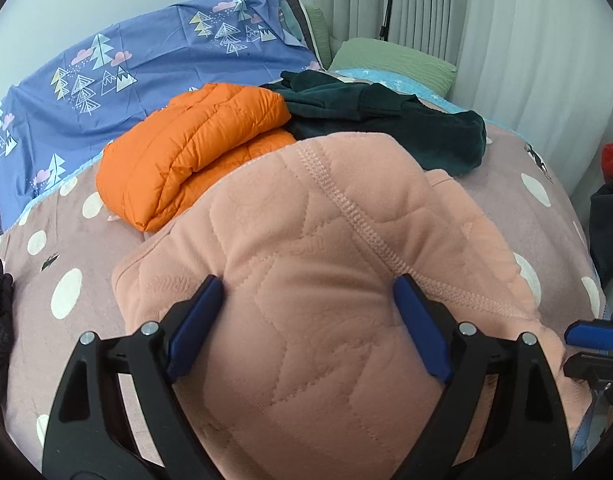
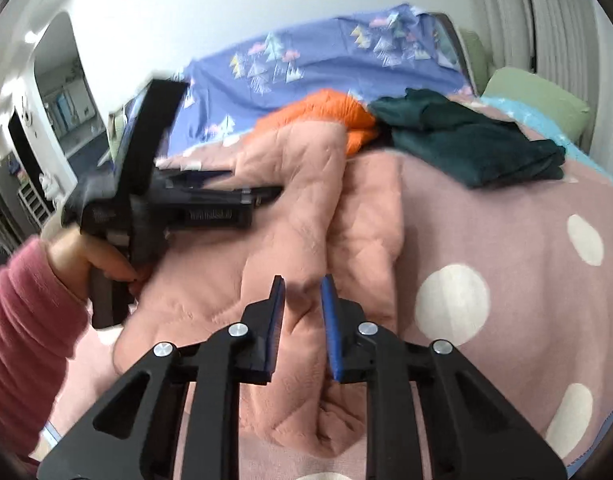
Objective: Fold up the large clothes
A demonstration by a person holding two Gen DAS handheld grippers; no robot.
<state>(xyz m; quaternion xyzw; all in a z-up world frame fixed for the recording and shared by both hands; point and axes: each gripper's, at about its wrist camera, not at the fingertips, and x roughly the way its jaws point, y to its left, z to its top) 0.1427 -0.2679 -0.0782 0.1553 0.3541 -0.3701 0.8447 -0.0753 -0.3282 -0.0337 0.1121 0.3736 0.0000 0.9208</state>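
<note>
Left wrist view: the left tongs are spread wide over the pink quilted garment, filling the lower centre on the bed. Right wrist view: the right tongs are nearly closed, pinching a ridge of the garment running up-frame.

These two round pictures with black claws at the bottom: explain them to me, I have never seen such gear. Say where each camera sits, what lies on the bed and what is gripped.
There is no robot here. A person holds a two-finger gripper in each hand, and each gripper carries a wide-angle camera looking along its fingers. One picture comes from the left gripper, the other from the right gripper.

On the dotted bedspread lie a pink quilted garment, a folded orange jacket and a dark green garment.

The left gripper is wide open over the pink garment. The right one seems to pinch a fold of it.
</note>
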